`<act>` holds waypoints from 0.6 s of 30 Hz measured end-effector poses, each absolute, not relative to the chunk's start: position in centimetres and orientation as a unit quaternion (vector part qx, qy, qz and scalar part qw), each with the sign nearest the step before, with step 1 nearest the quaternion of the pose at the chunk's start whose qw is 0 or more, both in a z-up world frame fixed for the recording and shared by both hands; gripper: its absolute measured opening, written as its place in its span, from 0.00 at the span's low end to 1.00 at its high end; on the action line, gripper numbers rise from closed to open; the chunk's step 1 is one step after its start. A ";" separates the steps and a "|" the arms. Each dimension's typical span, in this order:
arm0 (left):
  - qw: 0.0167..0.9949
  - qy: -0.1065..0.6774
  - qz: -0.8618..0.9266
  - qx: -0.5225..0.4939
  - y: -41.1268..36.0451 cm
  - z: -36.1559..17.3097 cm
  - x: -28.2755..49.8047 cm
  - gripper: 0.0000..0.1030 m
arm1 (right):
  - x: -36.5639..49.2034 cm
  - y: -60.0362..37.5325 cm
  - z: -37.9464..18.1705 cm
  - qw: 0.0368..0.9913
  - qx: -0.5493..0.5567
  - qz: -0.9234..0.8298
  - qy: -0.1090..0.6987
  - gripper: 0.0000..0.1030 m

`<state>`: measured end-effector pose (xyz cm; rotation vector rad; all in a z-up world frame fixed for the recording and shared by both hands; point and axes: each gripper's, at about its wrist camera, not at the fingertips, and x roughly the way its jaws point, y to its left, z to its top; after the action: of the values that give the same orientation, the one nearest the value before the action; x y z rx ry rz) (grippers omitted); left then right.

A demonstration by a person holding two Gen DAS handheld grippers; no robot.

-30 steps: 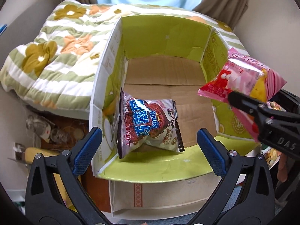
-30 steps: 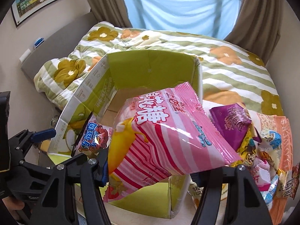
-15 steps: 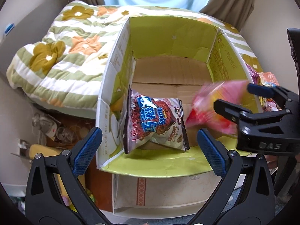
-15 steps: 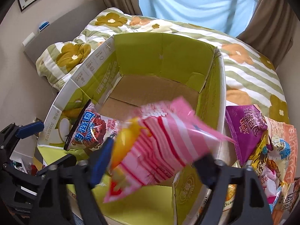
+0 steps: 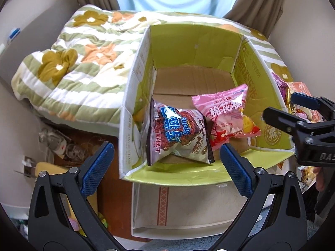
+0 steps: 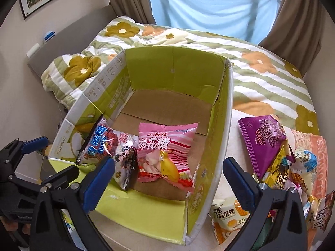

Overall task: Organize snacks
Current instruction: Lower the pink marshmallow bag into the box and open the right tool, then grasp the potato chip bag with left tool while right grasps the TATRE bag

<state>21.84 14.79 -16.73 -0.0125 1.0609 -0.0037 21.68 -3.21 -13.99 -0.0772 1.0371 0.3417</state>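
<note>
My right gripper (image 6: 168, 179) hangs over the box (image 6: 227, 125) with jaws spread wide and nothing between them. The pink bag (image 6: 165, 156) lies on the box floor near the front right corner, leaning against the dark bag (image 6: 108, 144), packed side by side to save room. My left gripper (image 5: 167, 163) stands open too, empty. More snacks (image 6: 278, 156) wait right of the box.

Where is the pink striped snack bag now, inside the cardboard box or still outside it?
Inside. The pink striped bag lies on the floor of the cardboard box, beside the dark snack bag, with nothing gripping it.
</note>
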 end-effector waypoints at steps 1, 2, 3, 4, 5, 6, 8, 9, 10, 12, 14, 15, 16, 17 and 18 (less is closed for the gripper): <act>0.865 0.503 0.000 -0.004 14.8 -16.5 21.7 0.97 | 21.5 -3.3 -13.6 0.856 -0.033 0.160 0.490 1.00; 0.867 0.497 -0.001 -0.002 14.8 -16.2 21.5 0.97 | 21.2 -3.4 -13.2 0.859 -0.027 0.157 0.486 1.00; 0.871 0.491 -0.003 -0.001 14.9 -15.8 21.3 0.97 | 20.9 -3.5 -12.8 0.862 -0.022 0.155 0.483 1.00; 0.875 0.484 -0.006 -0.001 14.9 -15.4 21.0 0.97 | 20.5 -3.6 -12.3 0.864 -0.017 0.152 0.479 1.00; 0.878 0.479 -0.010 -0.001 14.9 -15.1 20.9 0.97 | 20.2 -3.7 -11.9 0.867 -0.015 0.149 0.475 1.00; 0.880 0.475 -0.016 -0.002 14.9 -14.9 20.7 0.97 | 19.8 -3.7 -11.5 0.871 -0.013 0.144 0.470 1.00; 0.883 0.468 -0.033 -0.003 14.8 -14.4 20.3 0.97 | 19.0 -3.9 -10.9 0.877 -0.009 0.136 0.462 1.00; 0.884 0.465 -0.042 -0.002 14.6 -14.2 20.2 0.97 | 18.6 -4.0 -10.6 0.879 -0.007 0.131 0.458 1.00; 0.886 0.462 -0.052 0.001 14.2 -13.9 20.1 0.97 | 18.2 -4.2 -10.3 0.882 -0.003 0.126 0.455 1.00; 0.887 0.456 -0.065 0.009 13.6 -13.6 20.0 0.97 | 17.4 -4.8 -9.9 0.888 0.006 0.116 0.446 1.00; 0.889 0.451 -0.077 0.016 12.6 -13.1 19.9 0.97 | 16.7 -5.7 -9.4 0.893 0.012 0.102 0.438 1.00; 0.890 0.448 -0.083 0.019 12.0 -12.8 19.8 0.97 | 16.2 -6.1 -9.2 0.896 0.014 0.096 0.434 1.00; 0.891 0.444 -0.089 0.021 11.4 -12.6 19.7 0.97 | 15.8 -6.7 -8.9 0.898 0.016 0.091 0.430 1.00; 0.893 0.439 -0.096 0.024 10.7 -12.2 19.5 0.97 | 15.3 -7.4 -8.7 0.900 0.017 0.086 0.426 1.00; 0.894 0.436 -0.101 0.027 10.0 -12.0 19.4 0.97 | 14.9 -8.1 -8.4 0.903 0.016 0.080 0.422 1.00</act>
<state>19.36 10.02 -12.03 0.0552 0.9038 -0.2103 14.86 -8.09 -8.41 0.0337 0.8729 0.1660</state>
